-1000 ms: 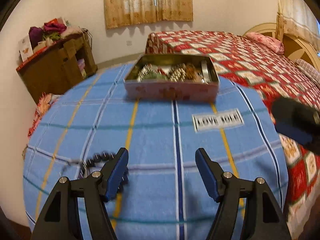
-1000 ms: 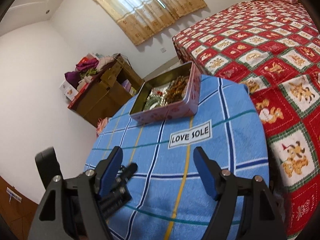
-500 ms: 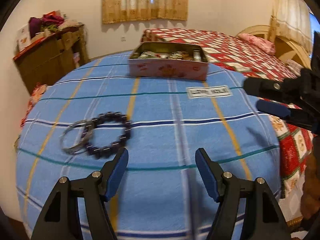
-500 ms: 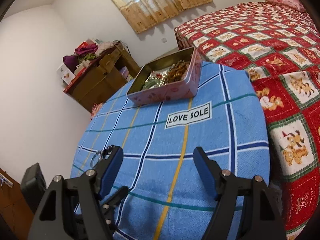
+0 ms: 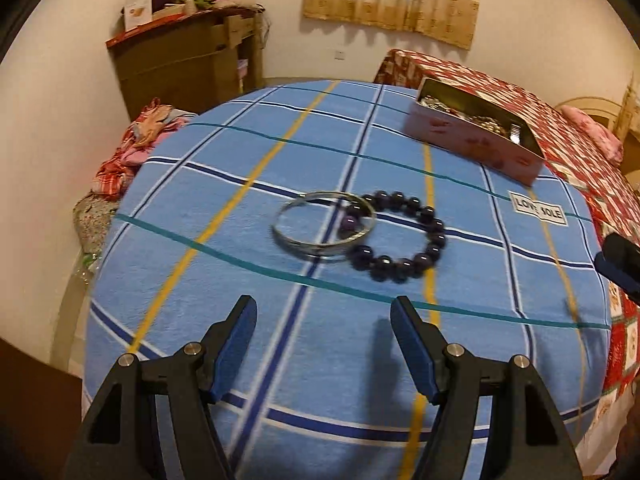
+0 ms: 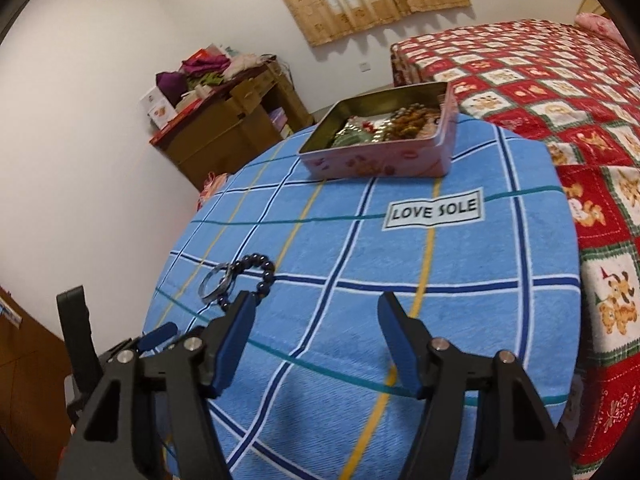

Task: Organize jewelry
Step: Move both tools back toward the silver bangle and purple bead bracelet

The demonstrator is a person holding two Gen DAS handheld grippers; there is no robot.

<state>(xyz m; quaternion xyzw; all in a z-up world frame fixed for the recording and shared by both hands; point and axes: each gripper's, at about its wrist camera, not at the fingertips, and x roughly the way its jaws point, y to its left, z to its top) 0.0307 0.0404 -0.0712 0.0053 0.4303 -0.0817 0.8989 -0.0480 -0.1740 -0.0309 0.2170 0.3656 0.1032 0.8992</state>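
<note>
Round table (image 5: 208, 344) under a blue plaid cloth, landmark is the white "LOVE SOLE" label (image 6: 434, 211) on that cloth. Open pink tin (image 6: 380, 160) sits just past the label, toward the bed (image 6: 560, 80), with mixed jewelry piled inside; contents too small to sort out piece by piece. Two loose pieces lie flat on the cloth, well to the near-left of the label in the right wrist view: a silver bangle (image 5: 324, 224) and a dark purple bead bracelet (image 5: 404, 236). They overlap; the bangle's rim sits across the near-side beads of the bracelet, so they touch. Left tool (image 5: 324, 312) hovers over the cloth on the near side of the pair, on the far side from the label, fingers apart, nothing between them, pads clear of both pieces. Right tool (image 6: 316, 308) is on the near side of the label, jaws closing but still wide, only bare cloth between them; its left finger (image 6: 236, 332) lines up just in front of the bracelet in its own view, contact cannot be told. A tip of the right tool shows at the right edge of the left wrist view, below the label. Wooden cabinet (image 6: 224, 136) with heaped clothes on top stands against the wall beyond the table, left of the tin.
</note>
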